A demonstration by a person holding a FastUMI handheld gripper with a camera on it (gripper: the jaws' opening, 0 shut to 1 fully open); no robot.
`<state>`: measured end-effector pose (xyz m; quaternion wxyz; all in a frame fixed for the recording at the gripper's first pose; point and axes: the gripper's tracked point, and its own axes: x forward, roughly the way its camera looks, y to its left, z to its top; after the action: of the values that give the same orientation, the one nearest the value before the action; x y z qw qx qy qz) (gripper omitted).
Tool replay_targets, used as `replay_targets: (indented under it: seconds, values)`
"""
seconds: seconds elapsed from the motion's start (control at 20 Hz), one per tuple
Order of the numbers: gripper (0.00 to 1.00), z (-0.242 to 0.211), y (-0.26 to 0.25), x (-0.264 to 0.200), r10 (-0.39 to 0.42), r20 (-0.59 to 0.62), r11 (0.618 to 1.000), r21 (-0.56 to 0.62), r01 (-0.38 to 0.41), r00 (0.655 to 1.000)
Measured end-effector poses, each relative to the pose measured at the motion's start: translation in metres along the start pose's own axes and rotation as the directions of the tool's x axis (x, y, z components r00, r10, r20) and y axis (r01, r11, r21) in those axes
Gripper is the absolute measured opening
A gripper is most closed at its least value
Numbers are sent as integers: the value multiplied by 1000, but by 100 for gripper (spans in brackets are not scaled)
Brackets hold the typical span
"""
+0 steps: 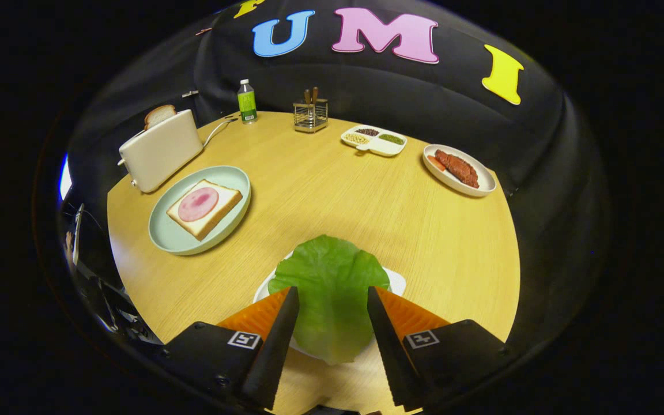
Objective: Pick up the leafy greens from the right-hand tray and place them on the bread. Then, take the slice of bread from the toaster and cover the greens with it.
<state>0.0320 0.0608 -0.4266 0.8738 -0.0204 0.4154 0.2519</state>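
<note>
We note, from the left, a smooth white toaster [162, 151] with bread [159, 115] upright in its slot, then a pale round plate [234, 176] bearing a square slice [204, 208] topped with pink ham [198, 203]. The crinkled leaf [327, 288] lies on its white tray [396, 282] between the gripper's [332, 301] parted fingers, untouched. Beyond, right: a meat dish [483, 180].

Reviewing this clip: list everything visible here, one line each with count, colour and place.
lettuce leaf: one, green, between the fingers, over a white tray
bread slice with ham: one, on pale green plate, ahead left
toaster: one, cream, bread slice in slot, behind plate
bottle: one, green, far edge
utensil rack: one, metal
divided dish: one, white
meat plate: one, white, far right
table: wooden
gripper: fingers open, either side of leaf
</note>
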Motion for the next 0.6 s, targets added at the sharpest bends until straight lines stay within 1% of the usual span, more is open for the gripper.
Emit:
replay_targets:
  seconds: [0.15,0.25,0.3,0.35,0.45,0.55,0.6]
  values:
    - [73,-15,0,14,14,-41,1000,5,-14,999]
    - [69,-25,1,19,22,-71,1000,1,-23,997]
    - [64,-34,2,16,36,-97,999,-5,-37,995]
    - [61,-33,2,17,40,-85,999,17,-38,996]
    - [61,-34,1,16,41,-94,999,35,-38,995]
    - [45,-34,1,17,38,-95,999,34,-35,995]
    - [23,-33,1,16,34,-94,999,35,-31,995]
